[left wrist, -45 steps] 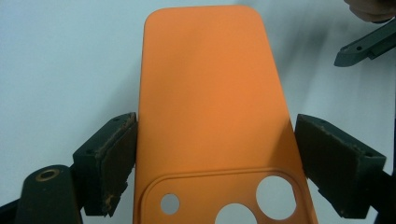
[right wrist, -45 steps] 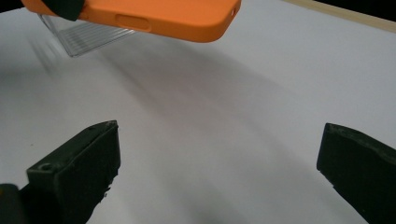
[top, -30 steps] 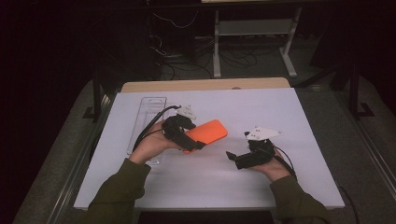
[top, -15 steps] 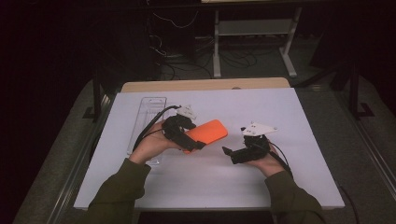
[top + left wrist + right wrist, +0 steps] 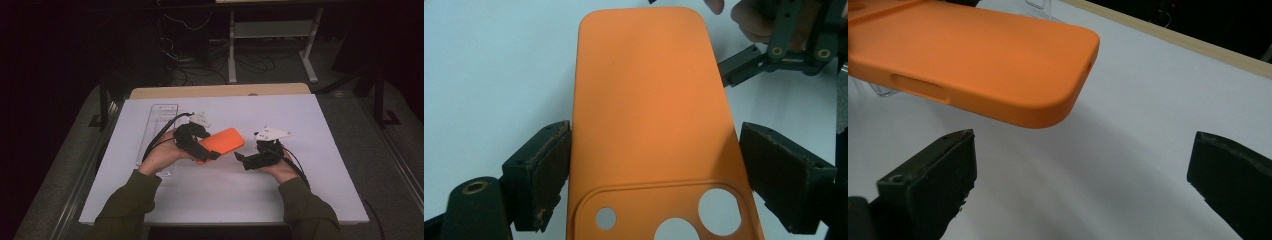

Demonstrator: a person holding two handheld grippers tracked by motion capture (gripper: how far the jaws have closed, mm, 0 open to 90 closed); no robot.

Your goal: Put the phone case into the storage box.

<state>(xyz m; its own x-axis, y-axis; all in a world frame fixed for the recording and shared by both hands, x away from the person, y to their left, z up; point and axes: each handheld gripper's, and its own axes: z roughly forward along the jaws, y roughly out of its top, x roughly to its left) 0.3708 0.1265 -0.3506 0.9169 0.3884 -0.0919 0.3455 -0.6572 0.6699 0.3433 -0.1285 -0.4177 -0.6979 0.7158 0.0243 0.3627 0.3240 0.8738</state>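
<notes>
Holding an orange phone case (image 5: pixel 651 115) by its long edges, the left gripper (image 5: pixel 200 145) keeps it lifted above the white worktop (image 5: pixel 215 200). The right gripper (image 5: pixel 245 159), jaws wide and empty, sits just beside the case's free end. This looks like a handover; next, those jaws must straddle that end and close. Farther off lies a clear plastic tray (image 5: pixel 159 117). No readable writing.

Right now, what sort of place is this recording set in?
Probably a lab or workshop recording bench: a white-topped table in a dark room, loose cables on the floor behind it, and a metal stand at the back.
</notes>
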